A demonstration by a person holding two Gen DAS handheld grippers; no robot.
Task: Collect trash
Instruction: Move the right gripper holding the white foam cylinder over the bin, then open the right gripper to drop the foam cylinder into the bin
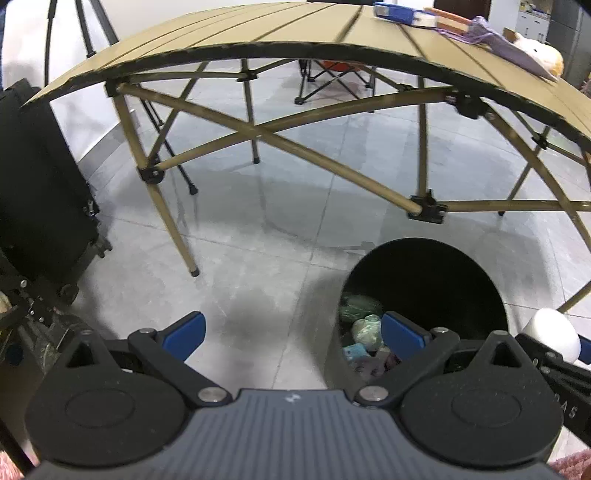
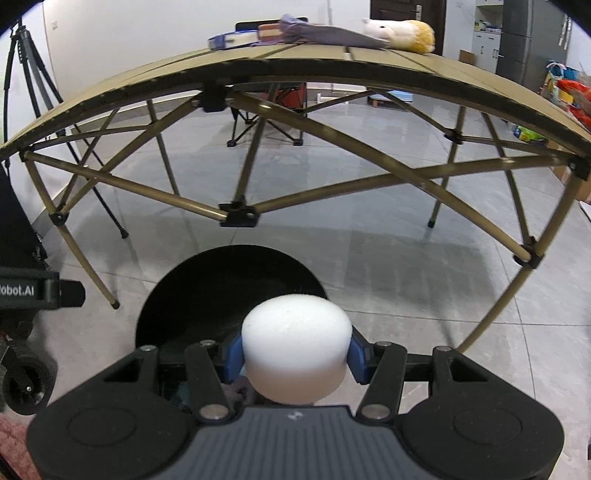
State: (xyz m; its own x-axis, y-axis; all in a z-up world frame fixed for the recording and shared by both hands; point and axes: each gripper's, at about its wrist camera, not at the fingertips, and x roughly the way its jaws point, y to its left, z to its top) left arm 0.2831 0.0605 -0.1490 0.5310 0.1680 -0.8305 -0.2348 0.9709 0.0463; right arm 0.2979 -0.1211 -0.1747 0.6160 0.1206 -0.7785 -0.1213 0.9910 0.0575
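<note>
Progress: mid-run, I'd judge. One round black trash bin [image 1: 424, 295] on the floor already holds several crumpled scraps [image 1: 364, 332], at least four, exact count unclear. Right gripper [image 2: 295, 354] fingers clamp one white foam puck [image 2: 295, 354], which sits over the bin mouth, not yet dropped. Left gripper [image 1: 291, 332] fingers spread wide, nothing between them. Tan slatted folding counter [image 2: 406, 70] carries one blue-edged box [image 2: 231, 40], one purple cloth [image 2: 325, 35], one plush toy [image 2: 402, 35]; which of these count as trash I can't tell.
</note>
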